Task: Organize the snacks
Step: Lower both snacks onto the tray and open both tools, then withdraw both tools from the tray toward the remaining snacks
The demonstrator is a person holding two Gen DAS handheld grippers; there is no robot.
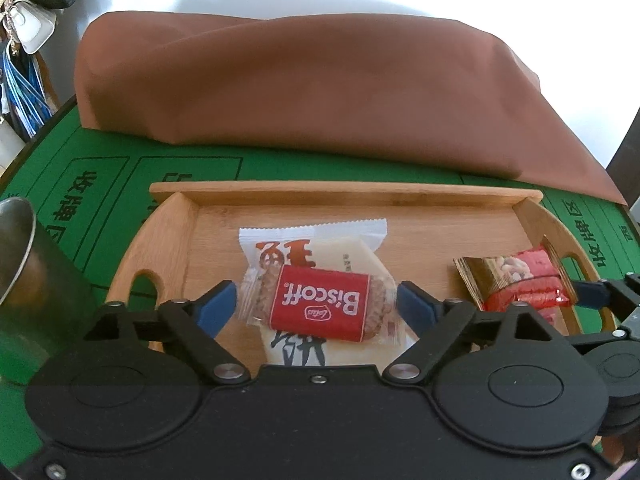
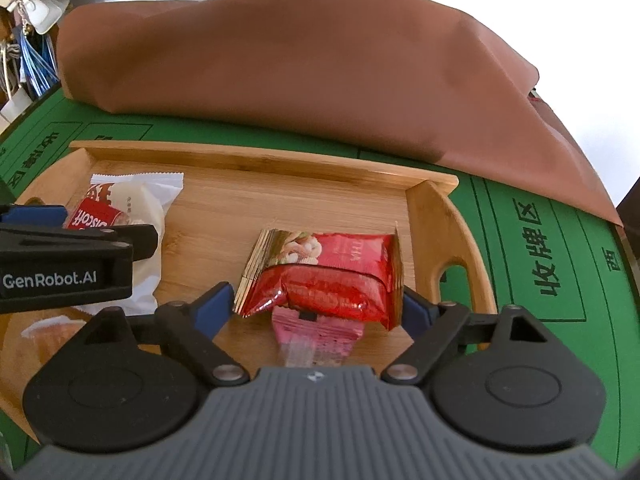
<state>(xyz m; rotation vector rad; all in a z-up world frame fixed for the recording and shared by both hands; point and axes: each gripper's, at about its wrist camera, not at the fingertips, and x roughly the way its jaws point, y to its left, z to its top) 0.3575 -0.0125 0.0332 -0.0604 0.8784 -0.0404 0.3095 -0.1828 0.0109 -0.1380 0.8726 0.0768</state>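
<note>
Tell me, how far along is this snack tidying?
Done: the Biscoff packet lies on a white packet, and the red packet on a pink one, all in the wooden tray. In hand: nothing; both jaws stand open. Left: can't tell.

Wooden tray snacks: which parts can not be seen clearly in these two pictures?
- White packet: near end hidden by the Biscoff biscuit and left gripper, left wrist view.
- Pink packet: blurred, under the red snack packet, right wrist view.
- Wooden tray: near rim hidden by both grippers.
</note>
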